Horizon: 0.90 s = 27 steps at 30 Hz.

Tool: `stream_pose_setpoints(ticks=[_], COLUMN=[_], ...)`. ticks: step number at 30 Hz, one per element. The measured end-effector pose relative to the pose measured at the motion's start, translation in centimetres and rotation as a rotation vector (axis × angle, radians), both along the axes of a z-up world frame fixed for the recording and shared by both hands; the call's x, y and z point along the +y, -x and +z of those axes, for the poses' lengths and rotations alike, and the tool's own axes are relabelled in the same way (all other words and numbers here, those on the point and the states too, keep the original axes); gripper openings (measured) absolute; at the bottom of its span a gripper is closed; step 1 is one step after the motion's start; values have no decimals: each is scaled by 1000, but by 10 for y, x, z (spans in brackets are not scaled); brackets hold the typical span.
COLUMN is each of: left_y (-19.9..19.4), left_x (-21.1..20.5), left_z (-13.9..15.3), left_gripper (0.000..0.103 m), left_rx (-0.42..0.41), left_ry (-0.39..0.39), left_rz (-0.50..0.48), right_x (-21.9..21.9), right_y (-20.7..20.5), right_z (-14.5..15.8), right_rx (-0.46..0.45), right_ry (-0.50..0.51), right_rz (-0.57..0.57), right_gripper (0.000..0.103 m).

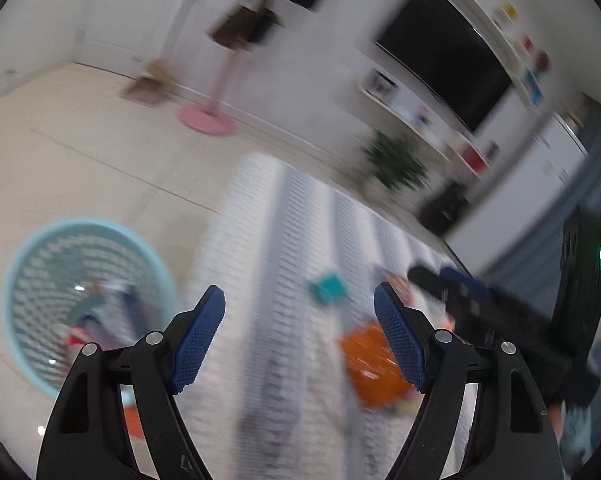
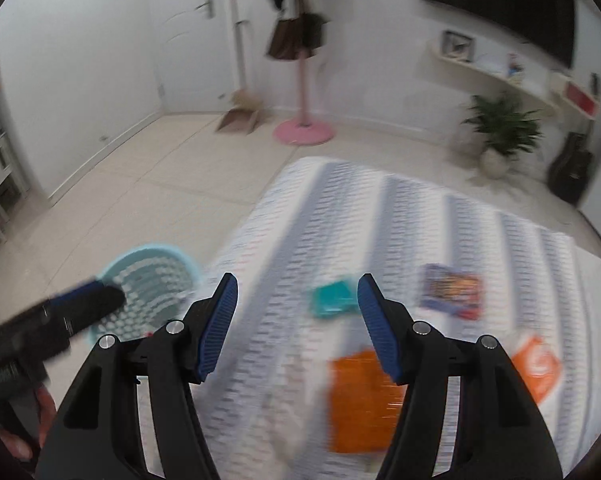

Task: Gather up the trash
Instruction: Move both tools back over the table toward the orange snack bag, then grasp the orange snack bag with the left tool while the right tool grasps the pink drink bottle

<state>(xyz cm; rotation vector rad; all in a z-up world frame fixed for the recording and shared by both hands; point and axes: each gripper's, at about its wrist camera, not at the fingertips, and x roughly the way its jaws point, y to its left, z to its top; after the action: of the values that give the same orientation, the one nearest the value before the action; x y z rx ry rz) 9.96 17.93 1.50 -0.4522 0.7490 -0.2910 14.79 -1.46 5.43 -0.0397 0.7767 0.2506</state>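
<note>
Both grippers are hanging spread and empty — left gripper (image 1: pixel 299 306), right gripper (image 2: pixel 297 294). Basket (image 1: pixel 28 256) is sitting to the left, already holding some trash, contents too blurred to name. Still lying on the striped mat (image 2: pixel 340 208) ahead: teal wrapper (image 2: pixel 332 300), orange packet (image 2: pixel 358 396), purple packet (image 2: pixel 452 290), another orange one (image 2: pixel 538 364) — motion blur is smearing the detail

Pink stand (image 2: pixel 303 130) by wall; potted plant (image 2: pixel 500 128) (blurred); striped mat (image 2: pixel 380 216).
</note>
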Motion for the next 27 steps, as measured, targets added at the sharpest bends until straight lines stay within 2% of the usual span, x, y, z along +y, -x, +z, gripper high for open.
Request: stream_pose_setpoints(ticks=[3, 6, 8, 13, 20, 24, 27], left_y=[-4, -8, -13, -27, -34, -41, -41], left_x=[-51, -99, -128, -170, -194, -192, -190], left_z=[-16, -33, -49, -83, -109, -114, -112], left_gripper=[75, 75, 75, 79, 79, 77, 65], left_rx=[36, 72, 113, 206, 261, 262, 246], left_ry=[2, -38, -70, -96, -147, -101, -69], left_rz=[-127, -227, -269, -307, -298, -291, -306], right_x=[-50, -102, -137, -192, -229, -239, -236], right_y=[2, 5, 5, 8, 12, 10, 10], right_z=[1, -7, -17, -45, -72, -84, -91], right_rx=[-18, 5, 34, 80, 127, 151, 165], right_ry=[15, -8, -19, -28, -54, -75, -78], right_rz=[-92, -170, -218, -278, -302, -297, -276], right_gripper=[59, 59, 59, 59, 59, 59, 59])
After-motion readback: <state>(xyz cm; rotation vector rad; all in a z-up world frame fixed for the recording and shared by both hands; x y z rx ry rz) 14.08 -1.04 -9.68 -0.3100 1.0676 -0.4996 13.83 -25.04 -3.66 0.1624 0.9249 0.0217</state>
